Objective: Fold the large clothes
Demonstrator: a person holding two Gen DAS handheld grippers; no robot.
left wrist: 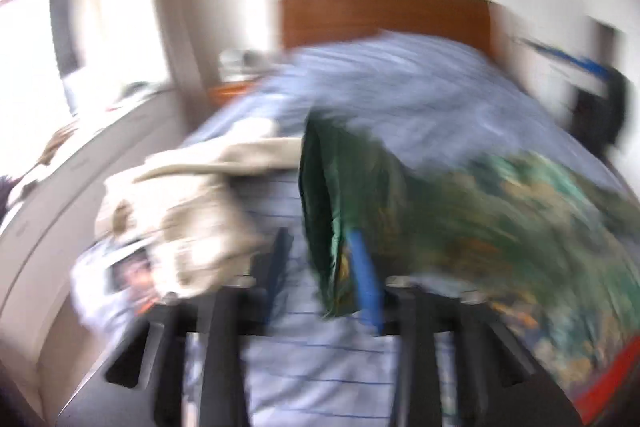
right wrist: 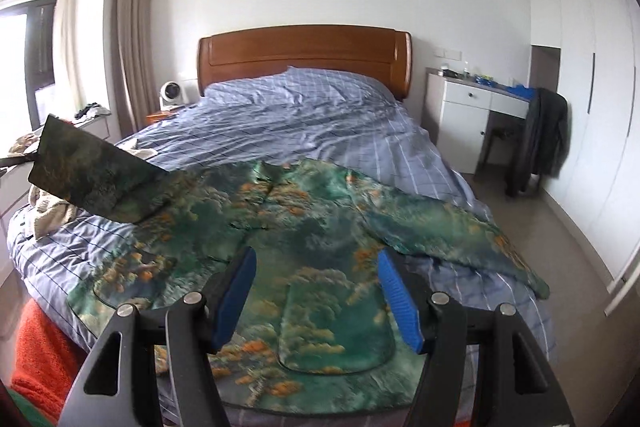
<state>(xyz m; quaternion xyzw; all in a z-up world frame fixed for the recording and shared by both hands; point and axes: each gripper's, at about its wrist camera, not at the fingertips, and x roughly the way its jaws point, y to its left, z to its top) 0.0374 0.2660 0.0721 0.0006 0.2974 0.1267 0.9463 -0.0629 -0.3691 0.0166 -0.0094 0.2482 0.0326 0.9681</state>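
Two claws hang over a big bed point(right wrist: 320, 131) with a blue checked sheet. The thing to fold is a large green top point(right wrist: 320, 227) with orange spots. It lies spread flat across the near half of the bed, front side up, with a pocket close to the near edge. Its right sleeve point(right wrist: 460, 235) lies out flat toward the right edge of the bed. Its left sleeve point(right wrist: 92, 175) is up in the air above the left side of the bed, with its dark inside showing.

The right claw point(right wrist: 316, 257) hangs just above the middle of the top. Its two blue fingers point(right wrist: 396, 291) stand wide apart with nothing between them, and I cannot tell if they touch the cloth.

The left claw point(left wrist: 320, 243) is very blurry. Its fingers stand apart too. The end of the raised sleeve point(left wrist: 320, 207) hangs against one blue finger point(left wrist: 366, 279). A strip of the sheet shows between the sleeve and the other finger, so the claw looks open, not pinching.

Some beige clothes point(right wrist: 52, 213) lie in a heap on the left side of the bed, near the raised sleeve. An orange blanket point(right wrist: 44, 355) hangs at the near left corner. A brown headboard point(right wrist: 304, 55) stands at the far end. A white table point(right wrist: 472, 107) stands to the right of the bed, with a dark coat point(right wrist: 540, 139) hung over a chair beside it.
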